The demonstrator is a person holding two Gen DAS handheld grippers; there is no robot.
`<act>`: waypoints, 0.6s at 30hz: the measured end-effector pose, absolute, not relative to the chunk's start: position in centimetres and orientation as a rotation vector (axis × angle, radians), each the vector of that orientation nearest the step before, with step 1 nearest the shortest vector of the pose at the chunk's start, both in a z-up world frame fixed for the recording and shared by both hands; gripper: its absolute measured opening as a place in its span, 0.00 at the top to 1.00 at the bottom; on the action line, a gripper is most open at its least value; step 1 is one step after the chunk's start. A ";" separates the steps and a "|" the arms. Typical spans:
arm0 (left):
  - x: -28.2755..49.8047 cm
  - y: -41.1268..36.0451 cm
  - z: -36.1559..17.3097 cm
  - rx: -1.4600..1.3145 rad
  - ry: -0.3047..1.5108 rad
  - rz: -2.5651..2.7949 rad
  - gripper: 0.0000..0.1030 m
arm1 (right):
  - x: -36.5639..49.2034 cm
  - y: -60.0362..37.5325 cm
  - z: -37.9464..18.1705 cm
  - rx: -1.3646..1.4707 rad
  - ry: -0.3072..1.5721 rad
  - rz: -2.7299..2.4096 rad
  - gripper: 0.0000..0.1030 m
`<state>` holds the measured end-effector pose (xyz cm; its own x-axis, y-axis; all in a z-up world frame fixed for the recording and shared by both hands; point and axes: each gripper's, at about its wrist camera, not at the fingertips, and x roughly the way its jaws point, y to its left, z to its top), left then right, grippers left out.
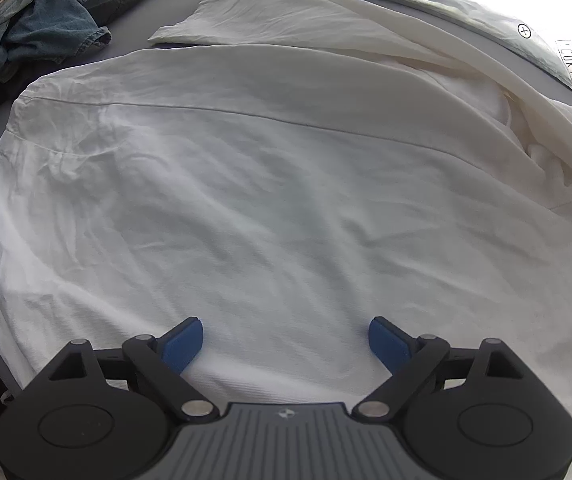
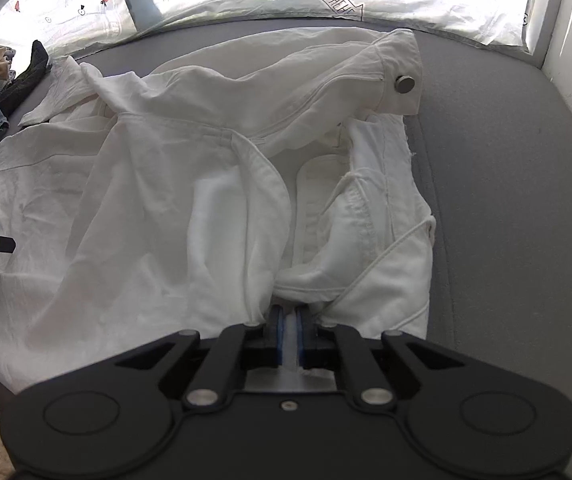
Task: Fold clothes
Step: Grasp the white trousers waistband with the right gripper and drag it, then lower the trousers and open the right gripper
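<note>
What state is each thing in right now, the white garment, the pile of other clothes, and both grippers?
White cotton garment: spread on the grey surface, rumpled, one part folded over, metal button showing.
Pile of blue denim and tan clothes: heaped, unfolded, apart from the white garment.
Left gripper: open, over flat cloth, holding nothing.
Right gripper: shut on a pinch of the white garment's edge.
</note>
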<state>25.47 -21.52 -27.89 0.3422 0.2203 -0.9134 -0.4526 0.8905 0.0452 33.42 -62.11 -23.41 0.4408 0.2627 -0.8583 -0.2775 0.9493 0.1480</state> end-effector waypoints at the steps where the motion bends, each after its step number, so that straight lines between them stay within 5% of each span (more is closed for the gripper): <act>1: 25.4 -21.5 -27.9 -0.232 1.142 0.441 0.12 | 33.2 -62.8 -22.8 0.023 1.040 0.309 0.94; 13: 25.4 -21.2 -28.0 -0.235 1.142 0.424 0.11 | 33.0 -67.1 -13.1 0.243 0.527 0.153 0.95; 18: 25.7 -21.0 -28.3 -0.248 1.137 0.430 0.07 | 36.8 -64.1 -17.8 0.207 0.673 0.114 0.92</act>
